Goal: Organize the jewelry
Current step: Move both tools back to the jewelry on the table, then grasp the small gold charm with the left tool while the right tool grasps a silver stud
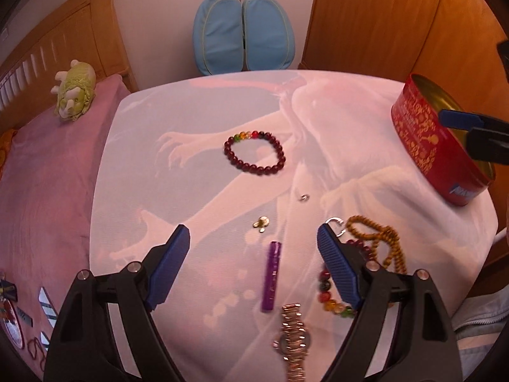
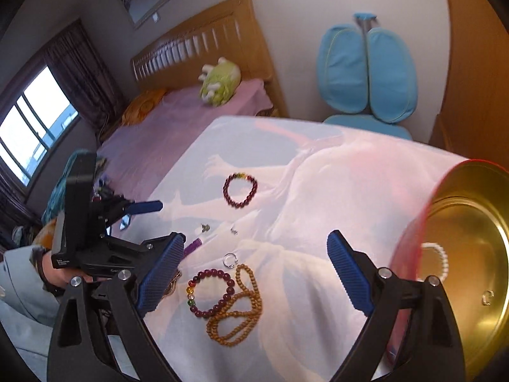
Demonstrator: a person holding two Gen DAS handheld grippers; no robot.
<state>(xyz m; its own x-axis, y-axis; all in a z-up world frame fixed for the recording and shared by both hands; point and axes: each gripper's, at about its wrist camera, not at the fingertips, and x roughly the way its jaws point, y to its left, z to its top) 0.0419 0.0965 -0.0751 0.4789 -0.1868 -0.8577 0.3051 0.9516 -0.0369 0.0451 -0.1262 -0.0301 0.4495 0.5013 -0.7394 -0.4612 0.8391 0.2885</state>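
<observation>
bracelets (image 1: pixel 255 152): two dark beaded; one watch (image 1: pixel 292 340); both claws (image 1: pixel 253 267) (image 2: pixel 256 273) apart, empty.

Black tongs (image 1: pixel 253 265), ribbed blue pads (image 1: pixel 338 269), silver screws; grey sleeve (image 2: pixel 17 281).

Bedroom, wooden bed (image 2: pixel 203 47), plush toy (image 2: pixel 219 81)

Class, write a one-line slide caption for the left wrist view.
Open left claw above purple tube, watch and beaded bracelets.
</observation>
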